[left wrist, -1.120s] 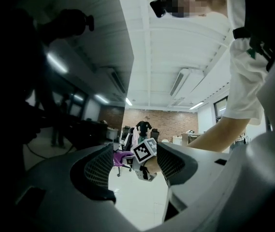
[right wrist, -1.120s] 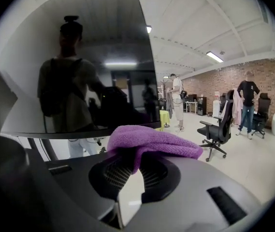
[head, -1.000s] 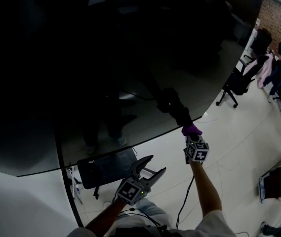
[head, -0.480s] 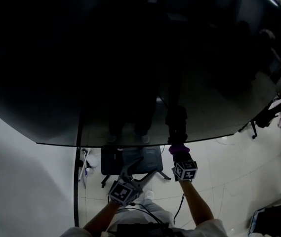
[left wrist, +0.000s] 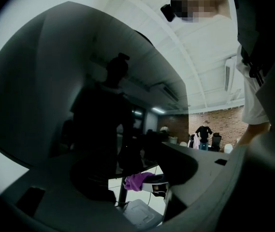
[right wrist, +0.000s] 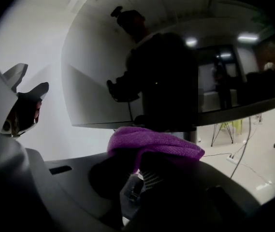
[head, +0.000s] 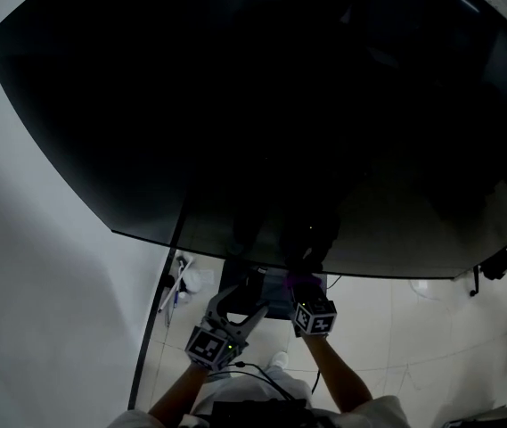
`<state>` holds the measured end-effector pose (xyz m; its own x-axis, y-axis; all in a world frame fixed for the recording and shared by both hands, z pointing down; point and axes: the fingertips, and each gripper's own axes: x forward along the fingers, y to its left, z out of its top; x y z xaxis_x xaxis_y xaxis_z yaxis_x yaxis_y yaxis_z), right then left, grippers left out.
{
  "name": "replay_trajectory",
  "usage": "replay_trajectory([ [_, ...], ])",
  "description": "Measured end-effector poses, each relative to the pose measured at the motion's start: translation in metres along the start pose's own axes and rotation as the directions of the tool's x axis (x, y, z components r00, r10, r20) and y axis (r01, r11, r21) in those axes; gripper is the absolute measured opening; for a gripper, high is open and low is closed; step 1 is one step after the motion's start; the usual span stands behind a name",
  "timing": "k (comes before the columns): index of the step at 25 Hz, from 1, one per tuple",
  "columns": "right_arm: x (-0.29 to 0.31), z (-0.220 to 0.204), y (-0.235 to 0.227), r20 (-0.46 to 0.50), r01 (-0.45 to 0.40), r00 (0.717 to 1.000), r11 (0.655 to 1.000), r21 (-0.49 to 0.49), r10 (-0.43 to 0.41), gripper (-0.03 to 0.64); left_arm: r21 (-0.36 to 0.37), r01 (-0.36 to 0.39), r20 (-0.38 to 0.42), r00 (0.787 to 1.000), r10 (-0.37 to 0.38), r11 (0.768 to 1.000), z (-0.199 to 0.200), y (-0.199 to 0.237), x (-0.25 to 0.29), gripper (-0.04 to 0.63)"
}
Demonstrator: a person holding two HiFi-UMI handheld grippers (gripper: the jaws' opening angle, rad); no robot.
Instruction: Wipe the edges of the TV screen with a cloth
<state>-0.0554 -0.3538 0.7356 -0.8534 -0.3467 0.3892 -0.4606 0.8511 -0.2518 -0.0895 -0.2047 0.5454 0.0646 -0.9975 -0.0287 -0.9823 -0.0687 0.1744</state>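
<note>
The large dark TV screen (head: 306, 105) fills most of the head view; its bottom edge curves across the lower middle. My right gripper (head: 303, 288) is shut on a purple cloth (head: 297, 280), held up against that bottom edge near the middle. In the right gripper view the cloth (right wrist: 151, 141) bulges out between the jaws, below the screen (right wrist: 127, 81). My left gripper (head: 240, 307) hangs just left of and below it, open and holding nothing. The left gripper view shows the cloth (left wrist: 138, 180) and the screen (left wrist: 55, 95) reflecting a person.
A white wall (head: 39, 283) lies to the left. A dark stand pole (head: 158, 306) and a dark stand base (head: 253, 285) sit under the TV. An office chair (head: 502, 259) stands at the right on pale floor tiles (head: 404, 328).
My right gripper has carried the purple cloth leftward along the TV's bottom edge, from near the right corner to above the stand base. The left gripper stayed open below.
</note>
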Motion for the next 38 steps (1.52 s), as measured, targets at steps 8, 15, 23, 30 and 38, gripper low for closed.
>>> replay_trajectory([
  [8, 0.077, 0.002, 0.118, -0.073, -0.173, 0.983, 0.982, -0.070, 0.168, 0.046, 0.021, -0.183, 0.025, 0.983, 0.183, 0.983, 0.009, 0.093, -0.073, 0.267],
  [15, 0.150, -0.005, 0.228, -0.123, -0.319, 0.944, 0.941, -0.114, 0.305, 0.046, 0.017, -0.357, 0.049, 0.933, 0.356, 0.934, 0.025, 0.175, -0.151, 0.267],
  [23, 0.217, -0.010, 0.346, -0.174, -0.443, 0.891, 0.887, -0.129, 0.420, 0.046, 0.037, -0.513, 0.062, 0.858, 0.510, 0.858, 0.030, 0.237, -0.243, 0.267],
  [30, 0.269, -0.010, 0.459, -0.215, -0.549, 0.829, 0.825, -0.137, 0.516, 0.046, 0.017, -0.642, 0.098, 0.764, 0.637, 0.767, 0.044, 0.268, -0.304, 0.267],
  [38, 0.308, 0.007, 0.549, -0.221, -0.578, 0.807, 0.809, -0.106, 0.548, 0.046, -0.018, -0.751, 0.139, 0.652, 0.745, 0.660, 0.043, 0.280, -0.369, 0.267],
])
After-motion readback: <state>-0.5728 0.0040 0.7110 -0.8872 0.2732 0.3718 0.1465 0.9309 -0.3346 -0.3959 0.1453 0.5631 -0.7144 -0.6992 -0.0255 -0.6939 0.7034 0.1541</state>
